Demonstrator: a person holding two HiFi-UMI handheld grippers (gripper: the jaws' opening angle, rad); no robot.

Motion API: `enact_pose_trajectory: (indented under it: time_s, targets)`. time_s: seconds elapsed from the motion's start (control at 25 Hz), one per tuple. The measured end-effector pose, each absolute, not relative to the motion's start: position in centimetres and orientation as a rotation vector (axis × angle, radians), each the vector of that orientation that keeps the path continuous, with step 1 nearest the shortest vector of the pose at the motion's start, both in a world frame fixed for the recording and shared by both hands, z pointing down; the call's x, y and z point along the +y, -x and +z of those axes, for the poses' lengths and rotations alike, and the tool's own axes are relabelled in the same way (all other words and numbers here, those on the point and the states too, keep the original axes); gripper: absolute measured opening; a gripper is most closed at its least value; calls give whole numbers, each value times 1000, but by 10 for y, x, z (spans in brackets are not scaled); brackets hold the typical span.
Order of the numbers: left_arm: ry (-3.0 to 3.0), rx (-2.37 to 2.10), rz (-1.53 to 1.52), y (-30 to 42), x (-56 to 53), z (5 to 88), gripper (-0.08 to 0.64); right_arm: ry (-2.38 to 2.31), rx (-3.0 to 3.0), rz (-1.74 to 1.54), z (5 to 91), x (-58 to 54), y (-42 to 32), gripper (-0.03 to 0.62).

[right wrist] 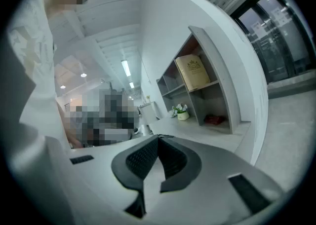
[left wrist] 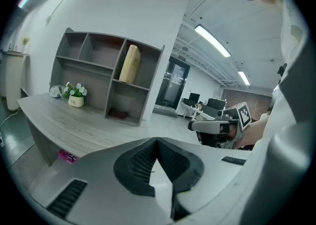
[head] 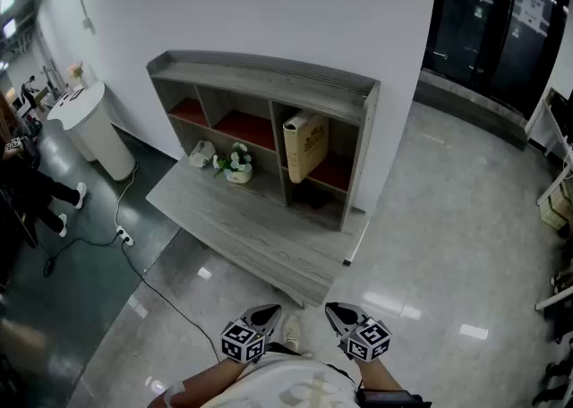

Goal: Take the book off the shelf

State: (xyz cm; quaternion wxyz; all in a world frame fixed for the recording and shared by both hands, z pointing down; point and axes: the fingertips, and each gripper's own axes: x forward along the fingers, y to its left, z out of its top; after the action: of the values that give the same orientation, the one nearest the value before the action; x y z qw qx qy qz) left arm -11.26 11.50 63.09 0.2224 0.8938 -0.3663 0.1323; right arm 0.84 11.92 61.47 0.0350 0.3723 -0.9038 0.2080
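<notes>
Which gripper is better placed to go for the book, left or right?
Right, marginally. The book leans in the shelf's right-end upper compartment, on the right gripper's side; the left gripper is equally shut, empty, distant.

A grey wooden shelf (head: 269, 75) is standing at the back of a low grey table (head: 260, 236) on the glossy floor (head: 430, 245), with a tan book (head: 305, 145) leaning in its upper right compartment, while a small flowerpot (head: 236, 165) and a white object (head: 202, 153) are sitting side by side on the tabletop.

Book (head: 305, 144) in shelf (head: 269, 84) — right compartment
</notes>
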Motion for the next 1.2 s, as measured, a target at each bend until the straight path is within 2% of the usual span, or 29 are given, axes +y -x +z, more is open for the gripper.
enact_pose_trajectory:
  time_s: [0.56,1.2]
  targets:
    - [-2492,-931,392,91,131,637,2,-1279,-2748,709,619,140,-33,3]
    - [-2491,-931,370,93,95,641,2,-1301,-2726,728,621,101,-35,3]
